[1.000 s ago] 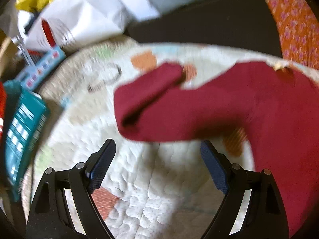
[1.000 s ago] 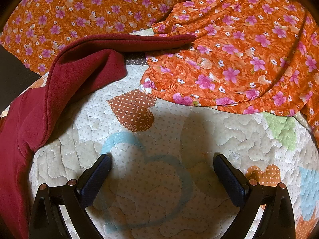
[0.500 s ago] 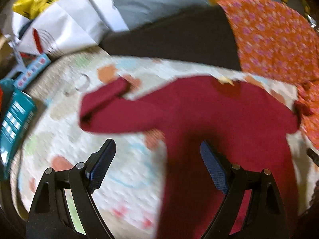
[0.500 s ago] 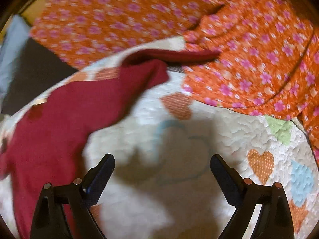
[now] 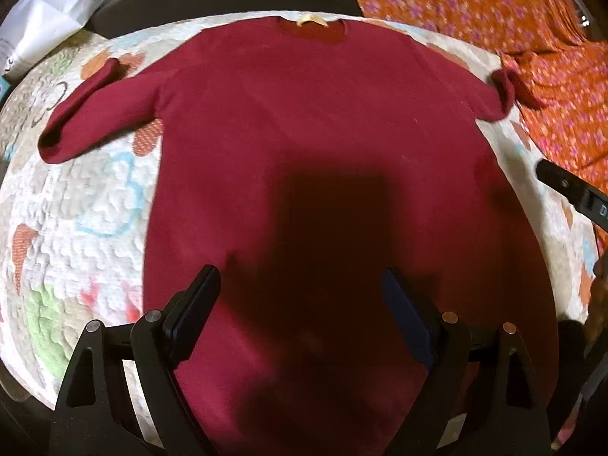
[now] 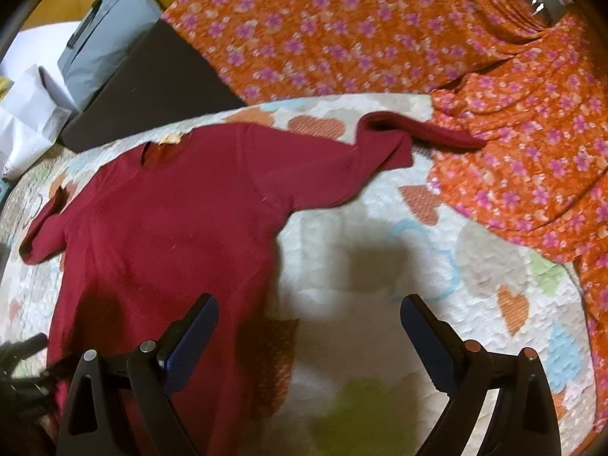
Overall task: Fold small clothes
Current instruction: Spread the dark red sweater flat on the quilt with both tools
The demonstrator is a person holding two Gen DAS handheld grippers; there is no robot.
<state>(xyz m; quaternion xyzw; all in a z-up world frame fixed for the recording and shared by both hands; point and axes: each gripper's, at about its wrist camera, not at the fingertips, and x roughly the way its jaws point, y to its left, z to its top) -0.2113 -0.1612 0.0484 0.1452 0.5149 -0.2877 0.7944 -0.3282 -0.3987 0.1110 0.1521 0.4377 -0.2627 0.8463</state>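
A dark red long-sleeved top point(image 5: 323, 159) lies flat, neck away from me, on a quilted heart-pattern mat point(image 5: 87, 205). Its left sleeve point(image 5: 87, 114) points out to the left. Its right sleeve point(image 6: 399, 136) is bent back at the elbow, with the cuff resting on the orange cloth. My left gripper point(image 5: 302, 304) is open and empty above the lower body of the top. My right gripper point(image 6: 309, 326) is open and empty above the mat, just right of the top point(image 6: 171, 228). Part of it shows at the right edge of the left wrist view point(image 5: 573, 193).
An orange floral cloth point(image 6: 437, 57) covers the far and right side, overlapping the mat's right edge point(image 6: 494, 266). A dark box point(image 6: 152, 87), a grey bag point(image 6: 106, 34) and white bags point(image 6: 26, 114) stand at the far left beyond the mat.
Both grippers have pulled back toward me and risen. The left view has swung from the left sleeve to the whole top; the right view now takes in the top's body.
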